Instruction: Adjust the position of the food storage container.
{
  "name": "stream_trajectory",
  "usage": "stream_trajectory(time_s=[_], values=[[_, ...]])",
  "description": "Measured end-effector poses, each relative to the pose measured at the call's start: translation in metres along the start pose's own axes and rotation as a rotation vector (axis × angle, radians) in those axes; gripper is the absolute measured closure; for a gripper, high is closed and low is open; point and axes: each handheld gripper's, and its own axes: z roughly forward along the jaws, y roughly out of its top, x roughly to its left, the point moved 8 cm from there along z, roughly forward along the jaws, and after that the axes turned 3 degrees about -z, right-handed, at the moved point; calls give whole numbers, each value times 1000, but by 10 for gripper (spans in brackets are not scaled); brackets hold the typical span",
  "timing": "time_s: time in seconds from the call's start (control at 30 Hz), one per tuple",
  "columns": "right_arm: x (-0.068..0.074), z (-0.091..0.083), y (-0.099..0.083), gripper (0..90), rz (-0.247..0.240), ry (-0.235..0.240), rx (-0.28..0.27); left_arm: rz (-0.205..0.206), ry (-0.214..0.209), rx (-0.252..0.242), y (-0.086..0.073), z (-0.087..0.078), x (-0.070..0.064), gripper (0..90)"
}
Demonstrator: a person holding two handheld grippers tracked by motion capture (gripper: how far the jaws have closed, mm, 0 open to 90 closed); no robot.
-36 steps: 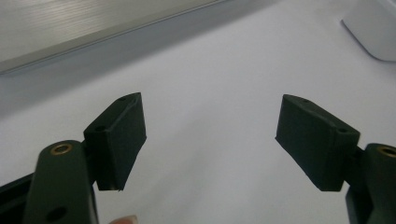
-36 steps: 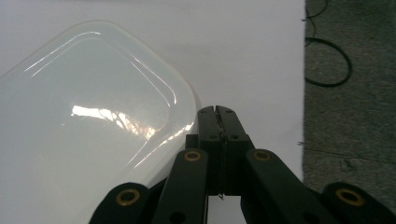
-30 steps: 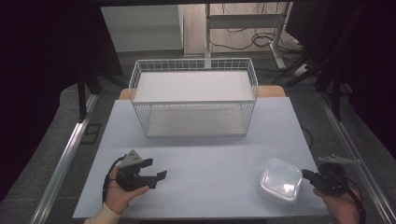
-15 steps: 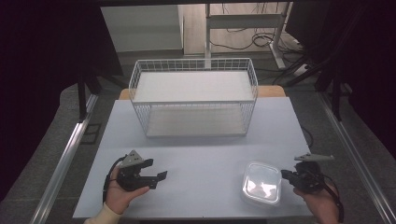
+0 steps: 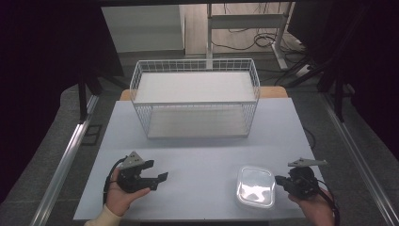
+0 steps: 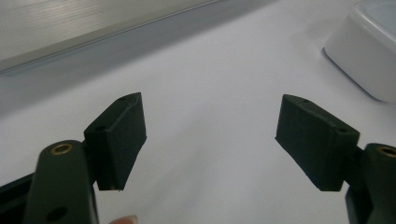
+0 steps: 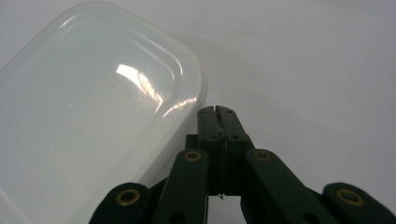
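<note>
The right gripper (image 5: 281, 180) sits at the near right part of the table (image 5: 202, 155), held in the person's right hand (image 5: 314, 207), and its two black jaws are pressed fully together with nothing between them. In the right gripper view the closed tips (image 7: 218, 112) lie just beside the rounded edge of a translucent plastic container (image 7: 88, 116); I cannot tell if they touch it. The container (image 5: 255, 186) rests flat on the table, directly left of this gripper. The left gripper (image 5: 157, 180) is held in the left hand (image 5: 121, 197) at the near left, well apart from the container, with its jaws spread wide over bare table surface. Further back, at the far middle of the table, stands a white wire basket (image 5: 195, 99).
</note>
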Motion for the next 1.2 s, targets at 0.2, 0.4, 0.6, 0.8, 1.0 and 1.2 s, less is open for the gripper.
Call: stream_trajectory(time_s=[0.2, 0.4, 0.6, 0.8, 1.0, 1.2], values=[[7, 0, -6, 894, -4, 9, 18, 0, 4, -2, 1, -1, 0, 237], [22, 5, -4, 894, -20, 45, 32, -4, 5, 1, 0, 0, 0, 237], [44, 15, 4, 894, -44, 88, 37, 1, 4, 1, 1, 0, 0, 237], [56, 23, 10, 894, -69, 112, 43, -6, 7, 4, 0, 1, 1, 237], [69, 32, 16, 894, -92, 131, 49, -12, 14, 6, 1, 1, 2, 237], [85, 40, 24, 894, -120, 149, 49, -21, 20, 6, 1, 0, 3, 238]])
